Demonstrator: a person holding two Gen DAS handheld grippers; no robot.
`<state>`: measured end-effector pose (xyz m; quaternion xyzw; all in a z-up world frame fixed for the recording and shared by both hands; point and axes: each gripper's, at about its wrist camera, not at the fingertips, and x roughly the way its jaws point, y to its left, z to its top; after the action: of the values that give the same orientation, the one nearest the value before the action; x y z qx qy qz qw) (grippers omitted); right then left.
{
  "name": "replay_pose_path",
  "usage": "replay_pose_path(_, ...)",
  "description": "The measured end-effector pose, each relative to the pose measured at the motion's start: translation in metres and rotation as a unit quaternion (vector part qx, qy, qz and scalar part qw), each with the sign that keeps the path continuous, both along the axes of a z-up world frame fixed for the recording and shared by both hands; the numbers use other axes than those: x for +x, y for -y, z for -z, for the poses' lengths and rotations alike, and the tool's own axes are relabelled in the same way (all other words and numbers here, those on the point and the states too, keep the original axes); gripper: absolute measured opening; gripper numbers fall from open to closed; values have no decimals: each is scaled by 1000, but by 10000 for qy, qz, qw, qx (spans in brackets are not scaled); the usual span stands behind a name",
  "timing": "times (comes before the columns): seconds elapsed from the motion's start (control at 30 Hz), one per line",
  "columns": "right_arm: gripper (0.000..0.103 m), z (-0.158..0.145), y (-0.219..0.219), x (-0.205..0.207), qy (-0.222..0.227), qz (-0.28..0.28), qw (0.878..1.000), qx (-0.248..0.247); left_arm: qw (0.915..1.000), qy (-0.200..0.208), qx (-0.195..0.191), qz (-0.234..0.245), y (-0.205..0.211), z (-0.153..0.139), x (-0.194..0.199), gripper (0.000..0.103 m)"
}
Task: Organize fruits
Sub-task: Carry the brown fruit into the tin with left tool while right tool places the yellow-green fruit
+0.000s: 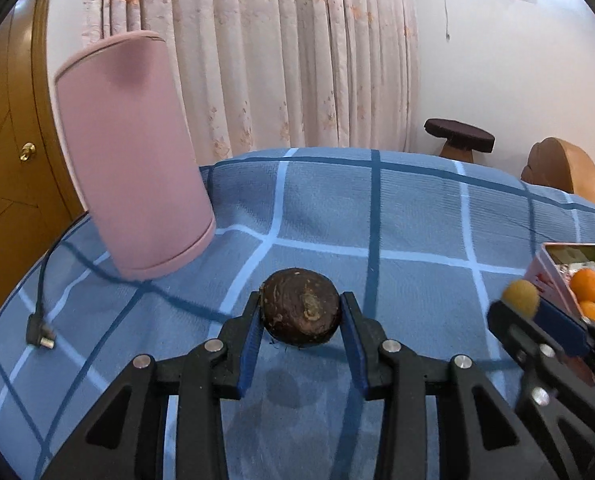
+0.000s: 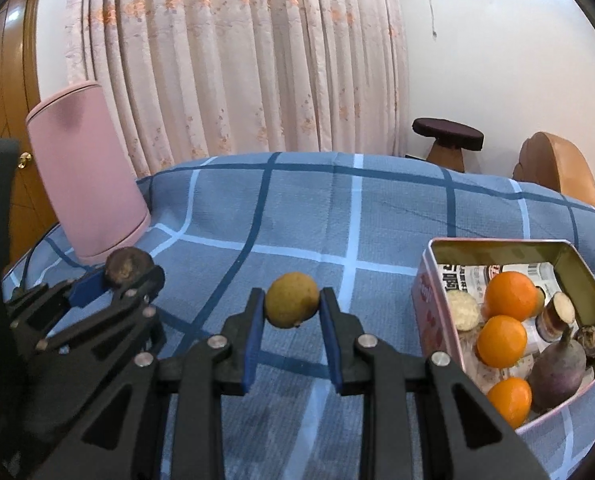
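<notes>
My left gripper (image 1: 302, 312) is shut on a dark brown round fruit (image 1: 302, 312) and holds it above the blue checked cloth; it also shows at the left of the right wrist view (image 2: 127, 268). My right gripper (image 2: 292, 300) is shut on a small yellow-green round fruit (image 2: 292, 300), above the cloth and left of the tin; it shows at the right of the left wrist view (image 1: 521, 298). An open metal tin (image 2: 429, 280) at the right holds three oranges (image 2: 511, 295), a purple root (image 2: 559, 372), a white ball and other pieces.
A pink cylinder (image 1: 129, 152) stands at the back left of the blue checked cloth (image 1: 377, 232). A black cable with a plug (image 1: 39, 334) lies at the left edge. A dark stool (image 1: 459, 136) and a wooden chair back (image 1: 565, 168) stand behind.
</notes>
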<state>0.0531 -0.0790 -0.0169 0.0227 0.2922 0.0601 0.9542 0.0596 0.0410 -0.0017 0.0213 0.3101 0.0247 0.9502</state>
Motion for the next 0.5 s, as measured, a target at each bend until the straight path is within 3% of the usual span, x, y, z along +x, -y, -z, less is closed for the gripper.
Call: replay_pose_path(0.5, 30, -4, 41, -64, 272, -44, 9995, -124, 9990, 188, -323, 259, 35, -2, -56, 40)
